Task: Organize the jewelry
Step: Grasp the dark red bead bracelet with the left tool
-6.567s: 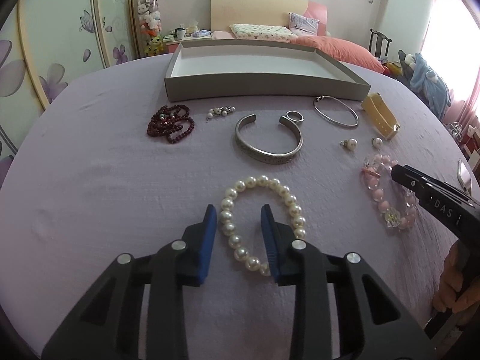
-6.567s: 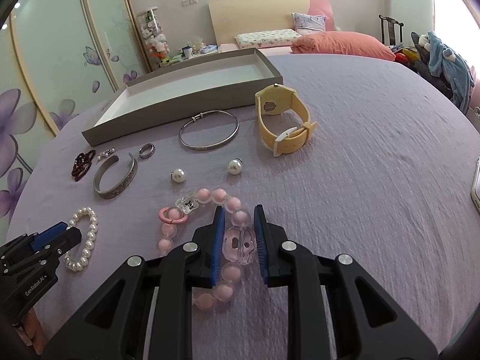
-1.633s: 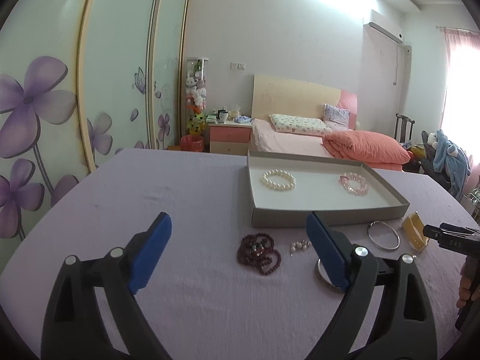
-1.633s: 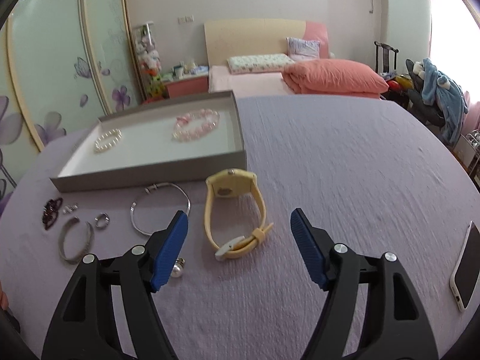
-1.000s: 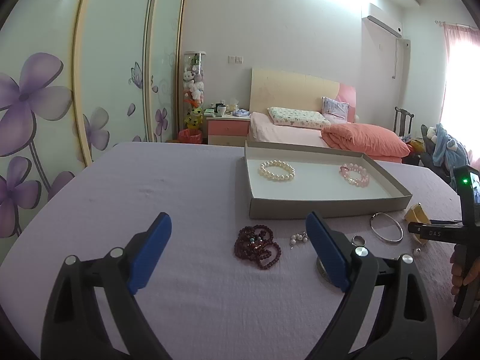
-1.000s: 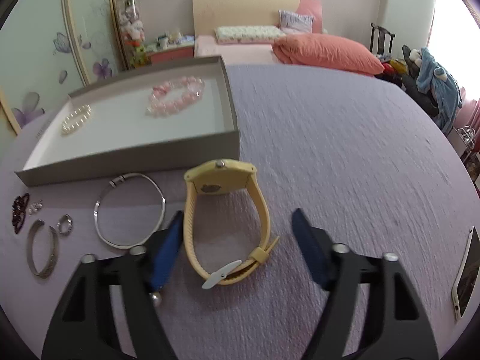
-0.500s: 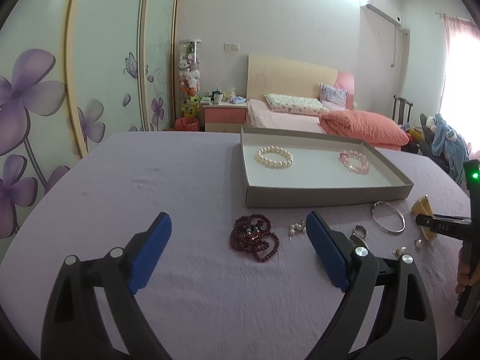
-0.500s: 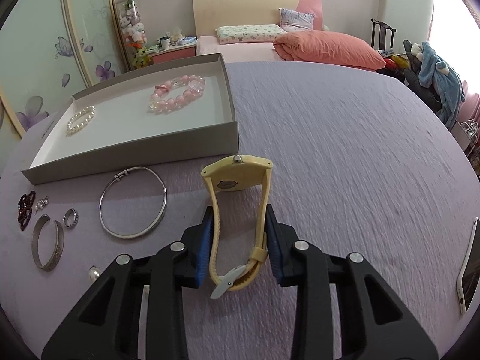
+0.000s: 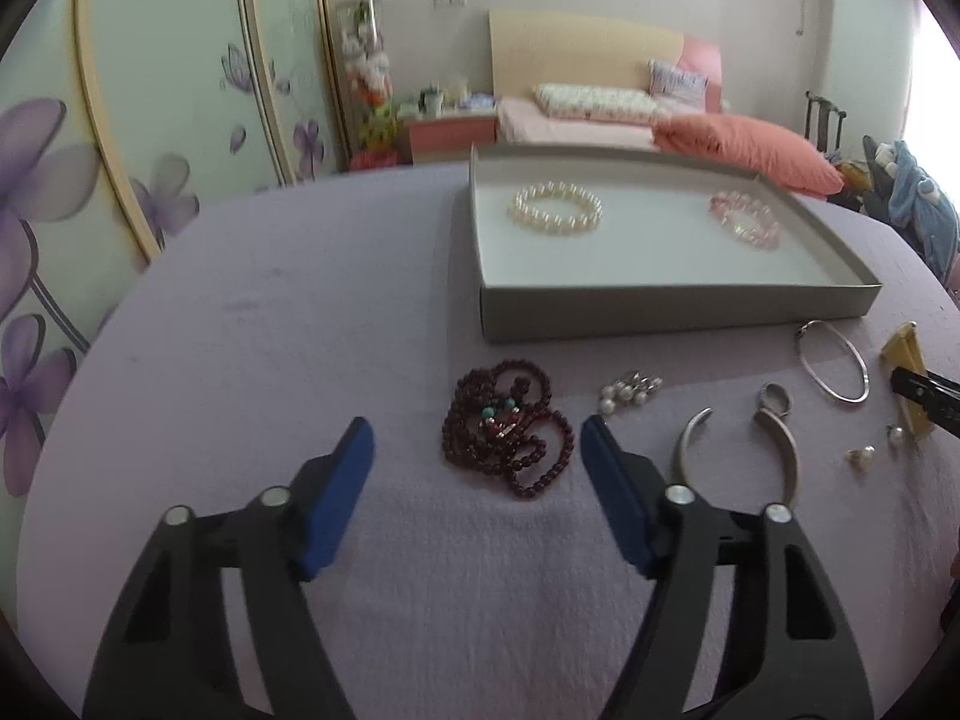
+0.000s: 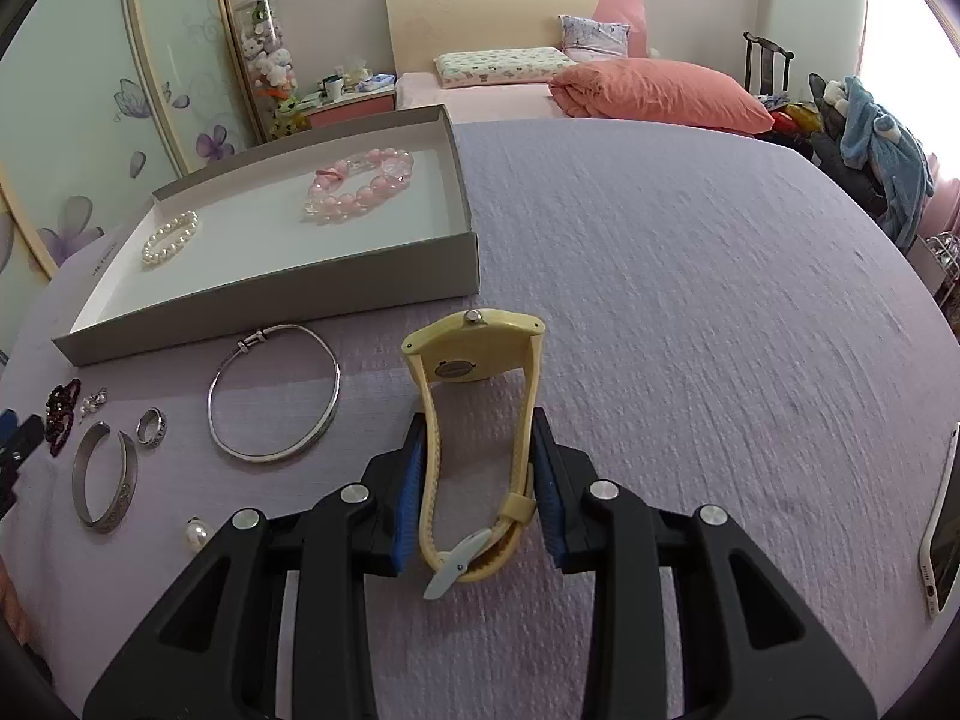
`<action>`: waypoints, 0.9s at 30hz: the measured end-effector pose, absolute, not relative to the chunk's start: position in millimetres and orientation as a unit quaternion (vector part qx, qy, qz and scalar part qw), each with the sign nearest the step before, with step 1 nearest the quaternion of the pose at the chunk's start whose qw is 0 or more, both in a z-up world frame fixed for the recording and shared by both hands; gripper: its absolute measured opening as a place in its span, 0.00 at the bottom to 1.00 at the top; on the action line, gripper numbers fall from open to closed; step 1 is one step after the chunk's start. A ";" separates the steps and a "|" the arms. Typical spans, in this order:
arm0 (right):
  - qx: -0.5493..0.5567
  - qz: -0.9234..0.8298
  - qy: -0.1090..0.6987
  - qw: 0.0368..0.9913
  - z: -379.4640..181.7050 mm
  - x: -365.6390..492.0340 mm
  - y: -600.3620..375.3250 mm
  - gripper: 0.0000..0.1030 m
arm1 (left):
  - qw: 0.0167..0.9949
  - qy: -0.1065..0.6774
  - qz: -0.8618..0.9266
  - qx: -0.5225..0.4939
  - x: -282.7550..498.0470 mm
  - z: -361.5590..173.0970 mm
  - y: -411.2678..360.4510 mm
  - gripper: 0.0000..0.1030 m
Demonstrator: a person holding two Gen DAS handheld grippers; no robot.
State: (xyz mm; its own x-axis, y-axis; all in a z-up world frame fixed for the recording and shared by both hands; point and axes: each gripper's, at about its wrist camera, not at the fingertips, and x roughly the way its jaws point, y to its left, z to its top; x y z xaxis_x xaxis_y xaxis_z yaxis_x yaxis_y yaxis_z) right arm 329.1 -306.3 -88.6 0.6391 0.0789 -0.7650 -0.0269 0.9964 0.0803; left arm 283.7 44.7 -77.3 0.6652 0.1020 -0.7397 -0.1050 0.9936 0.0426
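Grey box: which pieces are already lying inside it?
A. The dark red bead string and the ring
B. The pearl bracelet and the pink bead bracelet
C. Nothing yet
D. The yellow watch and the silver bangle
B: the pearl bracelet and the pink bead bracelet lie on the floor of the grey box; the other pieces are outside it on the purple cloth.

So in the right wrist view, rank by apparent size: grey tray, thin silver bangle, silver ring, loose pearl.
1. Grey cardboard tray, though farthest away.
2. Thin silver bangle.
3. Silver ring and loose white pearl look alike; the pearl lies nearer the camera, so unranked.
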 end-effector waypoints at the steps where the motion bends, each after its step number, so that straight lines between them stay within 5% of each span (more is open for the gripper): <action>1: 0.031 0.030 0.424 0.905 -88.7 329.1 -306.7 0.33 | 0.910 0.411 0.056 -0.007 286.4 -79.3 46.5 0.62; 19: 0.031 0.034 0.424 0.904 -87.9 328.1 -308.5 0.34 | 0.897 0.441 0.044 -0.011 311.0 -90.0 40.8 0.54; 22: 0.032 0.034 0.424 0.904 -87.9 328.1 -308.5 0.34 | 0.898 0.438 0.040 -0.006 311.7 -88.8 39.2 0.38; 24: 0.032 0.034 0.424 0.904 -87.8 328.1 -308.5 0.34 | 0.899 0.436 0.036 -0.007 312.2 -88.2 38.3 0.18; 27: 0.032 0.034 0.424 0.904 -87.7 328.2 -308.4 0.34 | 0.900 0.434 0.033 -0.007 311.8 -87.6 37.9 0.12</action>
